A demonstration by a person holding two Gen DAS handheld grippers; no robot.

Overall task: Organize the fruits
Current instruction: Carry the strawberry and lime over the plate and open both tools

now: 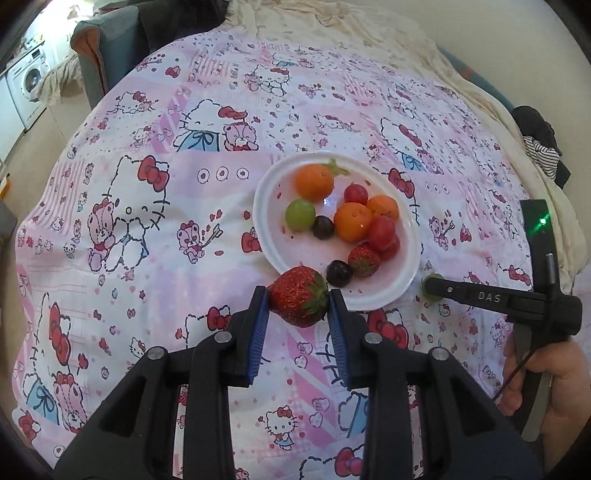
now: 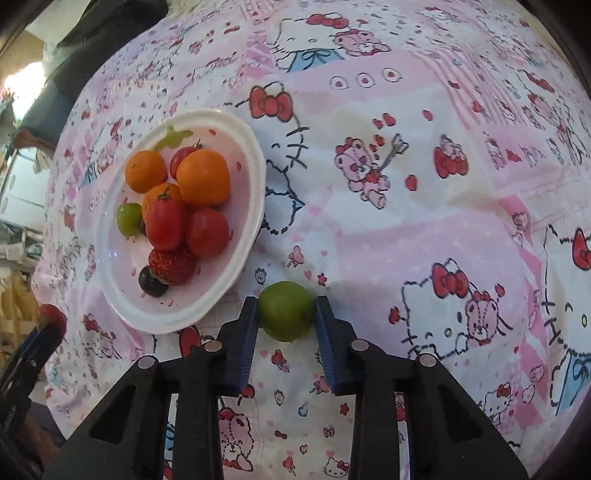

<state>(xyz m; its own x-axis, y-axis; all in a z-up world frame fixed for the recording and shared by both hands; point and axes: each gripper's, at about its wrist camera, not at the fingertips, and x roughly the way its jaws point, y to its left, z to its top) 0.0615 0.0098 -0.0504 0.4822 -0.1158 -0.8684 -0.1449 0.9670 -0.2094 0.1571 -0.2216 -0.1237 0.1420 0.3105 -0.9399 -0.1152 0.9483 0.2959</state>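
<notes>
A white plate [image 1: 267,206] on the Hello Kitty cloth holds oranges [image 1: 314,181], red tomatoes [image 1: 381,232], a green grape [image 1: 300,215], dark grapes [image 1: 338,272] and a strawberry [image 1: 364,260]. My left gripper [image 1: 298,301] is shut on a second strawberry [image 1: 297,299] just short of the plate's near rim. My right gripper [image 2: 286,312] is shut on a green grape [image 2: 286,310] beside the plate [image 2: 243,240]. The right gripper also shows in the left wrist view [image 1: 430,286], at the plate's right edge. The held strawberry [image 2: 50,317] also shows at the left edge of the right wrist view.
The pink patterned cloth [image 1: 147,221] covers the whole work surface. A cream sheet [image 1: 332,22] lies at the far end. Dark and striped clothing [image 1: 541,144] lies at the far right. A washing machine [image 1: 27,79] stands far left.
</notes>
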